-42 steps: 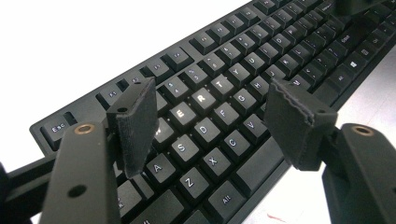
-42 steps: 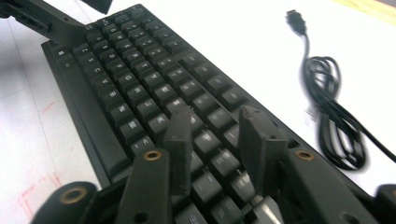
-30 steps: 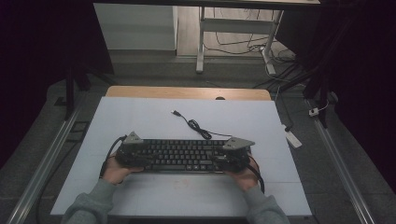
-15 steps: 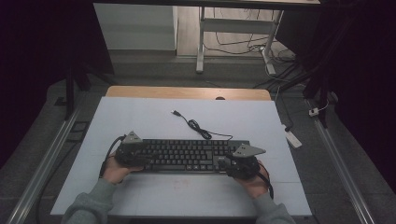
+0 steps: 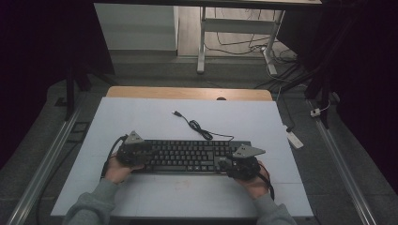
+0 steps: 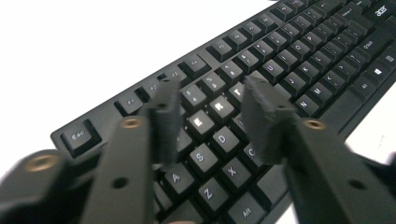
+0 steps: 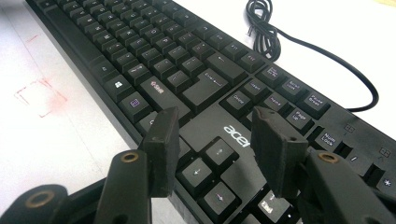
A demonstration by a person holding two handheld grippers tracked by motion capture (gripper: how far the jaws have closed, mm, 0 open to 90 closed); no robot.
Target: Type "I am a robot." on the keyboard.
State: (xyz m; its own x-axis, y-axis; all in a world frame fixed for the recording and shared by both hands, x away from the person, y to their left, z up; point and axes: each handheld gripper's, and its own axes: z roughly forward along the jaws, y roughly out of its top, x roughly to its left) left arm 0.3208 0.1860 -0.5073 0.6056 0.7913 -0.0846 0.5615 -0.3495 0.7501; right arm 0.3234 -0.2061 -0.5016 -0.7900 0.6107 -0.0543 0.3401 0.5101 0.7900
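Observation:
A black keyboard lies across the near half of the white table. Its black cable curls away to a USB plug. My left gripper hovers over the keyboard's left end. In the left gripper view its jaws stand apart above the letter keys; they have just been closing, with nothing gripped between them. My right gripper is at the keyboard's right end. Its jaws are open above the arrow keys of the keyboard, with the cable beyond.
A faint red square is marked on the table in front of the keyboard. A wooden strip edges the table's far side. A white power strip lies on the floor to the right, and metal rails flank the table.
My right hand has shifted a little toward the table's near edge at the keyboard's right end. The left hand and the keyboard stay where they were.

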